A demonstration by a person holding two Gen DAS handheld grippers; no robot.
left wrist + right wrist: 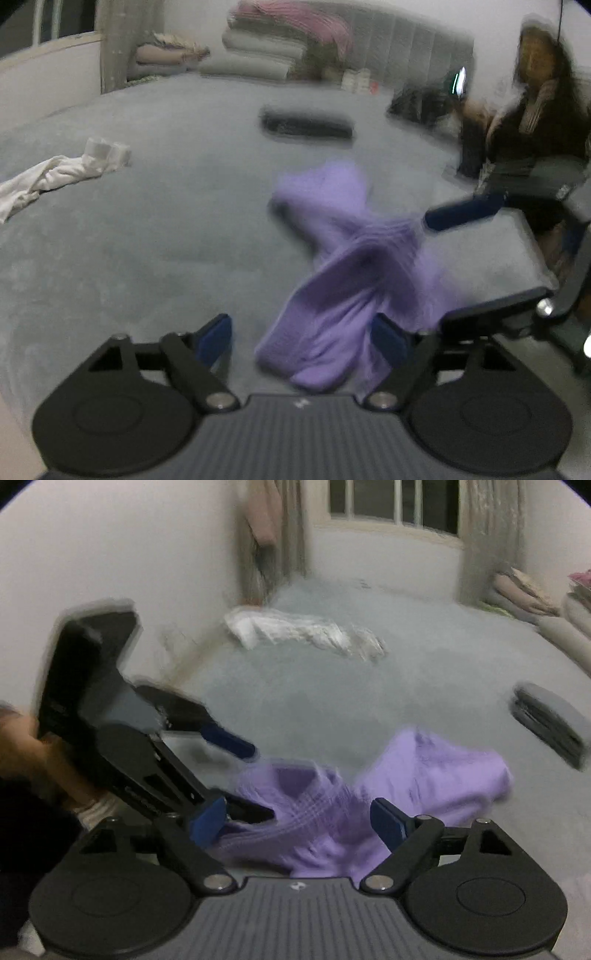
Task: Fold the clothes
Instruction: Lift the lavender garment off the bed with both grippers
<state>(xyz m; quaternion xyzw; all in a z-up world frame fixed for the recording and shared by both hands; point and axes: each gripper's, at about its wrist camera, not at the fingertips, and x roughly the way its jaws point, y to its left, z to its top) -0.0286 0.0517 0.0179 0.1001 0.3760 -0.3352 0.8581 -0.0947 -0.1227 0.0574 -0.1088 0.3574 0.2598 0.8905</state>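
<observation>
- The purple garment (343, 280) is seen crumpled and twisted on the grey bed (147, 258), near the bed's front edge and toward its right side; no clean fold can be made out, so the folding of this piece is judged to be barely begun.
- A white garment (55, 177) is left bunched near the bed's left edge, unfolded, well apart from both grippers.
- A dark, flat stack (306, 123) lies further toward the head of the bed; it may be a folded item, but the blur prevents this from being settled.
- The left gripper (301, 338) is held with its fingers spread apart; the near end of the purple garment lies between them, but no pinch by the pads is seen.
- The right gripper (299, 821) is likewise held released, the purple cloth bunched between and just beyond its blue fingers (388, 821), not clamped.
- Both pictures are motion-blurred, so contact of the pads with the cloth cannot be confirmed.
</observation>
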